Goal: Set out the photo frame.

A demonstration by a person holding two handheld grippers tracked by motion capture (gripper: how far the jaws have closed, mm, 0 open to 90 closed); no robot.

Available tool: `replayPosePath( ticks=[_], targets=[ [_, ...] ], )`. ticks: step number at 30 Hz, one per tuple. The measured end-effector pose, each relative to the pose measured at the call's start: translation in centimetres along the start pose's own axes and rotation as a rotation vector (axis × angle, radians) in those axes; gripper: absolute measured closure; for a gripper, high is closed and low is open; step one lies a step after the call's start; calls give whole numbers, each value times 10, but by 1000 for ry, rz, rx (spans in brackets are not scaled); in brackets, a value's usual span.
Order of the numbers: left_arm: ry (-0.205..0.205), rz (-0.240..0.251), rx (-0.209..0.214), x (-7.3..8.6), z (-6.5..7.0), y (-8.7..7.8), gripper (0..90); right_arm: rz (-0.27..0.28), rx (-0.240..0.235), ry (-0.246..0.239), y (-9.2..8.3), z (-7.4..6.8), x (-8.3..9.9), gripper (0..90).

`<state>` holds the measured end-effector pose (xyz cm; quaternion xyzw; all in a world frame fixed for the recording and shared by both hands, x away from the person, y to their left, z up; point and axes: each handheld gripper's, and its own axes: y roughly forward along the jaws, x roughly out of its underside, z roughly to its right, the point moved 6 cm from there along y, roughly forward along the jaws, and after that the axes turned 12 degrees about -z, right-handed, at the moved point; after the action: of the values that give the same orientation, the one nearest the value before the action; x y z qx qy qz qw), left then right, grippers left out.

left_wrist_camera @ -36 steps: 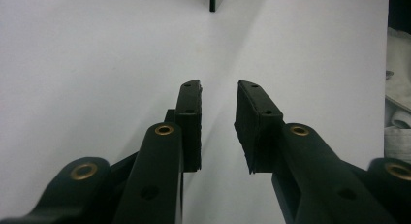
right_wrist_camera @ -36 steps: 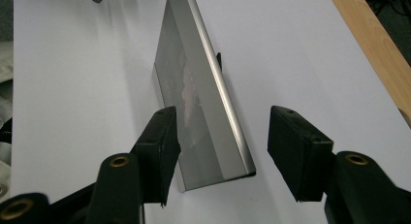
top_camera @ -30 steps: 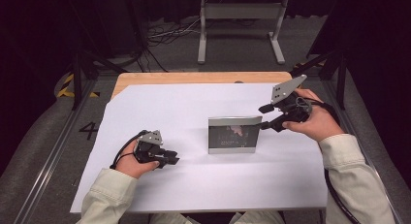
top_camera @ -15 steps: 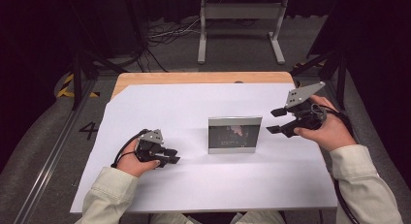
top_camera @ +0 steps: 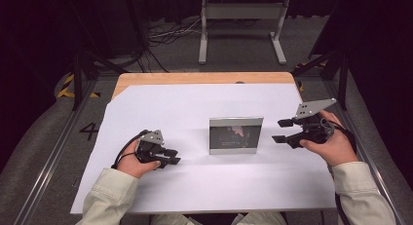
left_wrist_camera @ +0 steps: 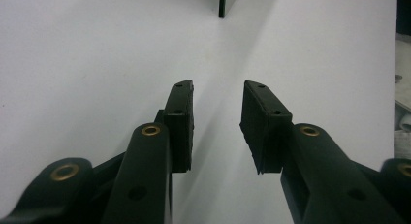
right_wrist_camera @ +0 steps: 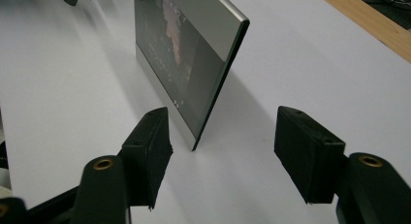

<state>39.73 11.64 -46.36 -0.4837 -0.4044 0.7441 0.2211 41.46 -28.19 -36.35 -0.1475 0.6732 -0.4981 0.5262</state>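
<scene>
Brushed-metal edging frames the dark-faced picture frame (top_camera: 236, 135), which stands upright on the white sheet (top_camera: 195, 103) covering the table, ahead of the right gripper (top_camera: 281, 130) and well apart from the left gripper (top_camera: 173, 157). Seen from the right gripper view, the frame's near vertical edge (right_wrist_camera: 213, 88) lies just ahead of the gap between the jaws, nearer the left-hand pad (right_wrist_camera: 148, 151), with neither pad touching it. The right jaws are spread wide and have just been opening, with nothing yet between them; this spread and the level approach suggest the person is lining up to take the frame by its side edge. The left gripper rests low on the sheet, pointed toward the frame, a dark sliver (left_wrist_camera: 222, 3) of which shows far ahead along its jaws. Its jaws stand partly apart and empty, having just been opening, probably so it can steady the frame from the opposite side. No grip has been made.
</scene>
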Motion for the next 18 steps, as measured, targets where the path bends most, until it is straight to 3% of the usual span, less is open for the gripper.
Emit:
replayPosePath(
  ticks=[12,18],
  targets=[
    [-4,4,-5,0,0,0,645,45,21,69,16,-4,20,384],
    [-4,18,-19,0,-2,-1,633,42,29,100,28,-6,33,381]
  ],
)
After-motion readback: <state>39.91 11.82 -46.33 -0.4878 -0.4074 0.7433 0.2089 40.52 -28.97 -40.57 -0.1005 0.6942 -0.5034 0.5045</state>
